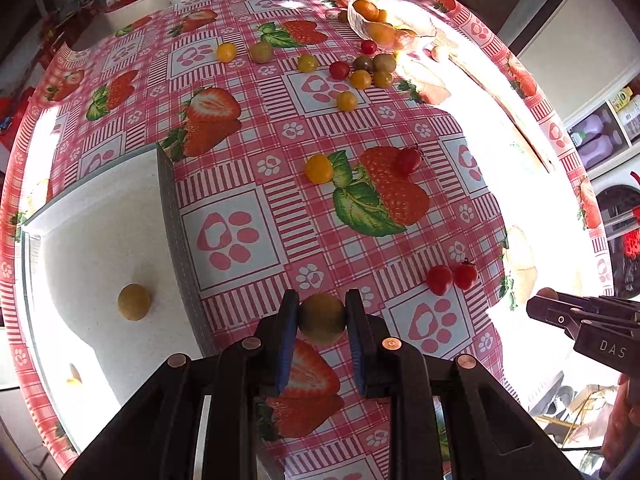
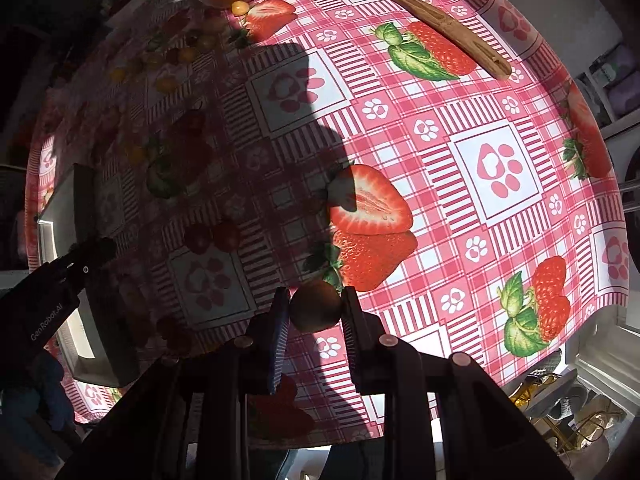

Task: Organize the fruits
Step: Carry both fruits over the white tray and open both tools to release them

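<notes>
The left gripper (image 1: 322, 316) pinches a greenish tomato (image 1: 322, 319) just beside the white tray (image 1: 96, 240); the right gripper (image 2: 315, 312) pinches a dark tomato (image 2: 315, 311) above the tablecloth (image 2: 440, 120). Squeezing harder could burst either fruit, and a loosened hold could let one roll off.

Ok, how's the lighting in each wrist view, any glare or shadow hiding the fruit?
Left wrist view: sun glare whites out the tablecloth's right side near the clear glass bowl. Right wrist view: a dark shadow covers the left half, dimming the loose cherry tomatoes. Both show fisheye bending.
</notes>
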A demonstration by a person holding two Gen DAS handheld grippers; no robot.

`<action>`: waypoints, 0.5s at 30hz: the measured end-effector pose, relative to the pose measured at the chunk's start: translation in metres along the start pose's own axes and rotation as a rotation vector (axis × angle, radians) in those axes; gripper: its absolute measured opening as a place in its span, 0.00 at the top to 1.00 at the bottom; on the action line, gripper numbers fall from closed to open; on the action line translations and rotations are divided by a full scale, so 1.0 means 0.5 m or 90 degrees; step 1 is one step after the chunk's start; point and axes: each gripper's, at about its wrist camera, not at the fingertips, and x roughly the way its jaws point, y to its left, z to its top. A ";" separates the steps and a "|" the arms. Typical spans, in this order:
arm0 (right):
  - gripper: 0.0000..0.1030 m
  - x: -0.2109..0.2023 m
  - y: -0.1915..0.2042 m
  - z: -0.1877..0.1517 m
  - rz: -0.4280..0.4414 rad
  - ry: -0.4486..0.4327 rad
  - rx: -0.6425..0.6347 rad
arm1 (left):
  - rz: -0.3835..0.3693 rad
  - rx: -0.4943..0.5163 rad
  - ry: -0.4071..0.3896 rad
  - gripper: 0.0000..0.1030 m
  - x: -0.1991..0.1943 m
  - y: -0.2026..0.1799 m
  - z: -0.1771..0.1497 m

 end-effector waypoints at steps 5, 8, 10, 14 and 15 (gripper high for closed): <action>0.73 0.001 0.069 0.010 0.006 0.000 -0.046 | 0.010 -0.033 -0.015 0.76 -0.023 0.051 -0.025; 0.73 0.005 0.107 0.011 0.011 0.001 -0.077 | 0.015 -0.055 -0.022 0.76 -0.036 0.083 -0.043; 0.73 0.006 0.134 0.016 0.015 0.003 -0.098 | 0.019 -0.073 -0.025 0.76 -0.043 0.107 -0.057; 0.73 0.013 0.204 0.015 0.022 0.006 -0.143 | 0.029 -0.105 -0.031 0.76 -0.056 0.151 -0.086; 0.73 0.018 0.227 0.016 0.024 0.008 -0.155 | 0.032 -0.114 -0.032 0.76 -0.059 0.164 -0.094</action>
